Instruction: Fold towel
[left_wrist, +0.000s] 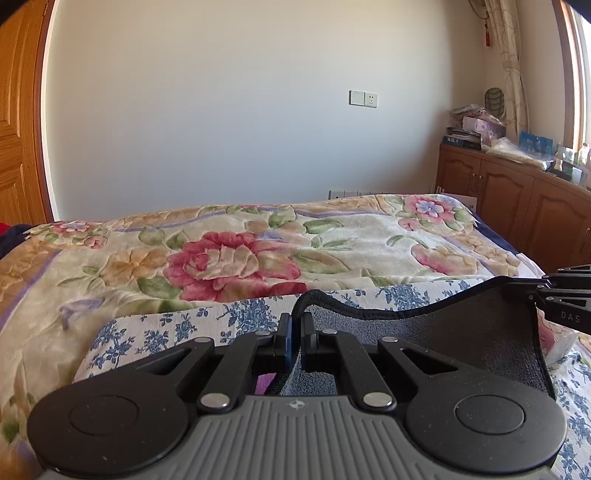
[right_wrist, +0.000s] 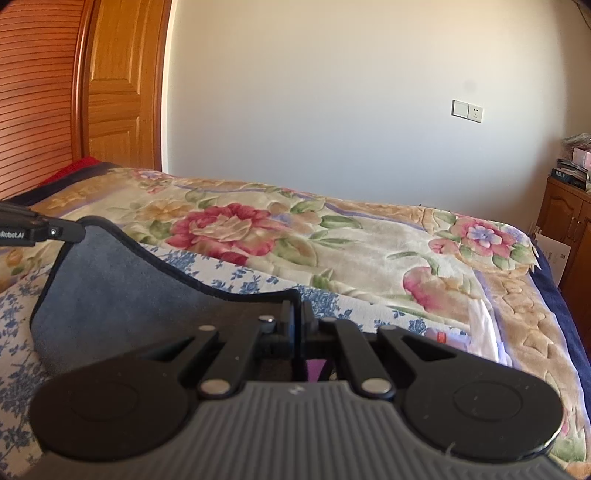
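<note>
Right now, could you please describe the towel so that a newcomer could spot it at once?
Find the bed with the big flowered blanket; nearer lies a blue-and-white flowered sheet. Above it the towel hangs between the left gripper and right gripper: plain dark grey with black-bound edges, the only unpatterned cloth.

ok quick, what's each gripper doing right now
Left gripper: closed on the top edge of the dark grey black-trimmed towel.
Right gripper: closed on the same towel's top edge at its other corner.
</note>
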